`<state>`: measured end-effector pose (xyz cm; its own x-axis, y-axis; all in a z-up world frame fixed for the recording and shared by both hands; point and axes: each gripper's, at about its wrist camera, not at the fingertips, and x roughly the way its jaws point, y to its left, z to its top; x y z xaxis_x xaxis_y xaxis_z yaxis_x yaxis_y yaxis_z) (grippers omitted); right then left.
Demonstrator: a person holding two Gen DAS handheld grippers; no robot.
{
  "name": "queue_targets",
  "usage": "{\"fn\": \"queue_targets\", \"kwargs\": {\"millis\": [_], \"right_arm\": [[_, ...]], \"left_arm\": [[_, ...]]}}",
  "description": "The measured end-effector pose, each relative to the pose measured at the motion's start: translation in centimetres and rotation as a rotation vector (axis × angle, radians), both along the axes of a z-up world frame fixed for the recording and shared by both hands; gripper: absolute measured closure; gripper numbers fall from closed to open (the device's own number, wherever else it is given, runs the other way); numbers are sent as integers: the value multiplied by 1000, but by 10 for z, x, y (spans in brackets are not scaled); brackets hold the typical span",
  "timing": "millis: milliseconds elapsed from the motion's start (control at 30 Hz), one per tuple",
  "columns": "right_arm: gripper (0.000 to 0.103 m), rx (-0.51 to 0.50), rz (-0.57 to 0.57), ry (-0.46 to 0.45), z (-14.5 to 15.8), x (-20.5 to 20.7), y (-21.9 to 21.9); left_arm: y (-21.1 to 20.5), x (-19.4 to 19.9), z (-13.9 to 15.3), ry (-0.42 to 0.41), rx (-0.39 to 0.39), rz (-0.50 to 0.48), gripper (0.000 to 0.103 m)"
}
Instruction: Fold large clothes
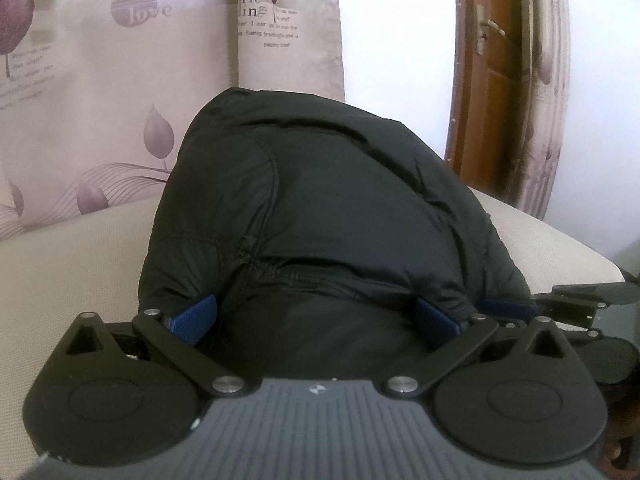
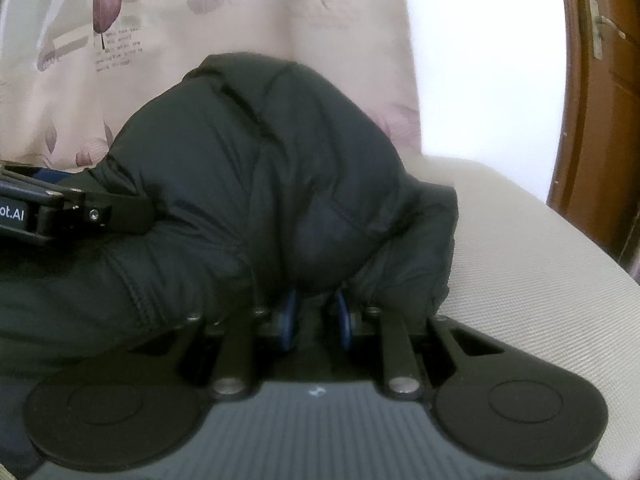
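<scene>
While both claws sit at the near edge of the garment, the scene reads from left to right as follows.

Curtain: a pale printed curtain (image 1: 100,92) with mauve leaves and the word "love" hangs at 10 o'clock in the left wrist view; it also fills the top left of the right wrist view.

Left gripper: the left gripper (image 1: 316,318) has its jaws spread wide, one blue pad (image 1: 194,318) at 8 o'clock and the other at 4 o'clock, both touching the jacket's gathered hem. Whether they press it or merely straddle it, I cannot tell.

Jacket: a black padded jacket (image 1: 320,200) lies bunched in a rounded heap on the beige cushion (image 1: 60,272), filling the centre of both views, its elasticated hem nearest the cameras.

Right gripper: the right gripper (image 2: 316,316) has its jaws drawn close together, clamped on a fold of the jacket at 6 o'clock; the blue pads (image 2: 289,312) are half buried in the fabric. In the left wrist view it shows at 3 o'clock.

Cushion edge: bare beige fabric runs from 3 to 5 o'clock in the right wrist view.

Wall: a white wall (image 2: 480,60) stands at 1 o'clock.

Door: a brown wooden door (image 2: 600,120) with a metal lever handle (image 2: 600,28) stands at 2 o'clock.
</scene>
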<state>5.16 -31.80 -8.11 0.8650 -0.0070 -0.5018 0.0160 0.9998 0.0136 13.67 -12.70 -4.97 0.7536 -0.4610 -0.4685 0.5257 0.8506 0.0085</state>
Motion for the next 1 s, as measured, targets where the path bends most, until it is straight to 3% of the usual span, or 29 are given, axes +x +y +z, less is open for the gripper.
{"fn": "queue_targets", "kwargs": {"millis": [567, 733, 800, 900, 933, 1000], "right_arm": [[76, -29, -39, 79, 13, 3, 7], [64, 21, -57, 64, 12, 0, -1], [61, 55, -61, 50, 10, -3, -5], [47, 91, -79, 24, 13, -9, -12], [43, 108, -85, 7, 15, -13, -15], [25, 144, -110, -34, 19, -23, -23]], "left_arm": [[6, -6, 12, 14, 6, 14, 0], [45, -6, 40, -27, -142, 40, 0], [59, 3, 49, -33, -149, 47, 0], [68, 24, 47, 3, -107, 39, 0], [74, 33, 44, 28, -125, 35, 0], [86, 49, 38, 91, -176, 36, 0]]}}
